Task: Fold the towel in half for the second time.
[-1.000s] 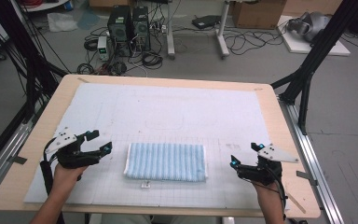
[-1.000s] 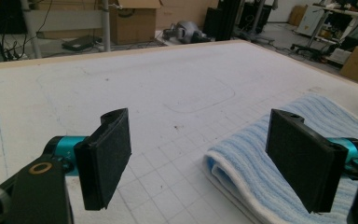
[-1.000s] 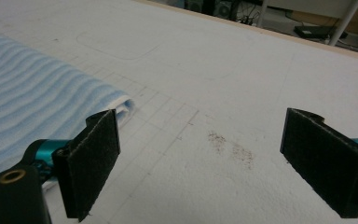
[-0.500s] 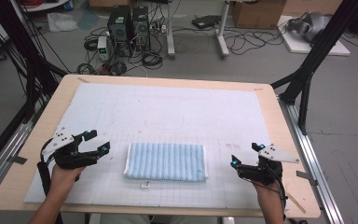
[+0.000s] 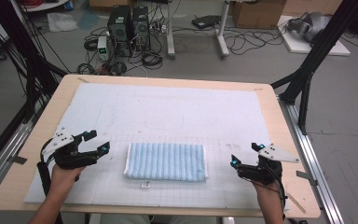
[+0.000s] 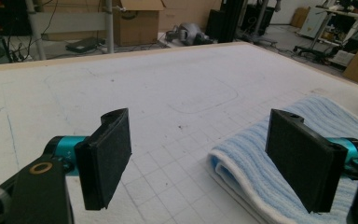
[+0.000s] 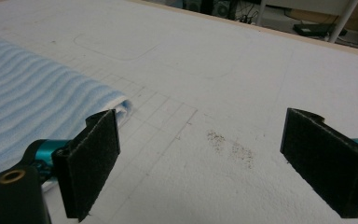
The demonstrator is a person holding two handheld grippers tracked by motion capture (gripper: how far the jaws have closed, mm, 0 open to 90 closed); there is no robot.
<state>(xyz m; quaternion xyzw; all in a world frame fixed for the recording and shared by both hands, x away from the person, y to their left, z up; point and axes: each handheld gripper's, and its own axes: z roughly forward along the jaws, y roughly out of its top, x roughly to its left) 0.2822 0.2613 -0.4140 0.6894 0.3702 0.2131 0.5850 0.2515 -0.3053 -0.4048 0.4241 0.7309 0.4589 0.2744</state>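
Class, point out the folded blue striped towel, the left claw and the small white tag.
Folded blue striped towel [image 5: 166, 161], high view, centre of its top.
Left claw [image 5: 99, 142], high view, midway between fingertips.
Small white tag [image 5: 145, 185], high view, its middle.

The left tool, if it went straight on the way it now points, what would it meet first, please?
Probably the near left end of the folded blue-and-white striped towel: the open left tool points along the white gridded mat, and its right-hand pad already overlaps the towel's edge. Depth is unclear.
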